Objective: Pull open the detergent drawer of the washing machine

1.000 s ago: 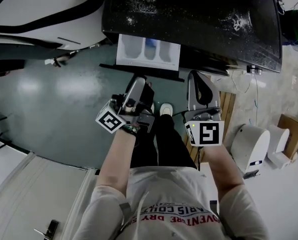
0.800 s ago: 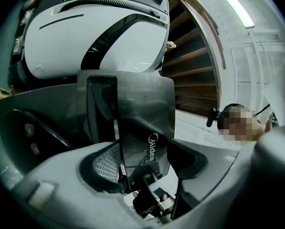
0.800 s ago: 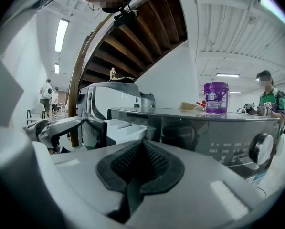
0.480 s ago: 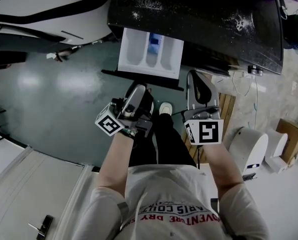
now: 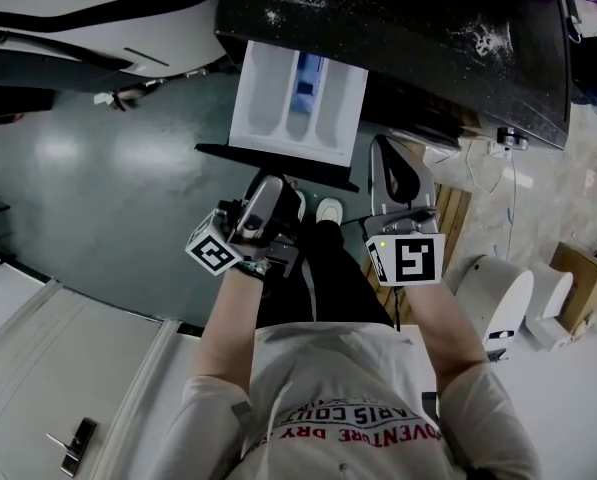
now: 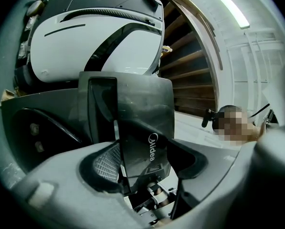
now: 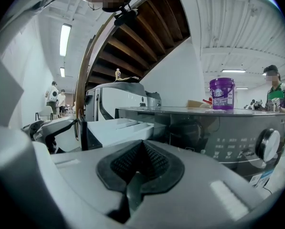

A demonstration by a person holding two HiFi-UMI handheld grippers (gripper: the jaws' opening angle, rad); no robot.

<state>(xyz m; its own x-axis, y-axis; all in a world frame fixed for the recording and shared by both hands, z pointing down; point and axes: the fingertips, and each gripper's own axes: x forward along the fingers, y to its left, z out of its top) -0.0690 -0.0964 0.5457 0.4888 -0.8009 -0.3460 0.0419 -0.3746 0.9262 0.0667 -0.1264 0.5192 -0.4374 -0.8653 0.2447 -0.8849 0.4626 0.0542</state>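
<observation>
Detergent drawer (image 5: 296,103) now stands much further out of washing machine (image 5: 428,48); white compartments exposed. Left hand-held gripper (image 5: 278,180) clamps on drawer's dark front panel, drawing it toward person. Right hand-held gripper (image 5: 390,158) closed, empty, idle alongside. Pull looks nearly complete.

Your left gripper (image 5: 276,184) points forward and slightly inward, its jaws clamped on the drawer front (image 6: 142,123). Your right gripper (image 5: 391,153) is held just beside it, pointing forward, jaws closed together with nothing between them.
</observation>
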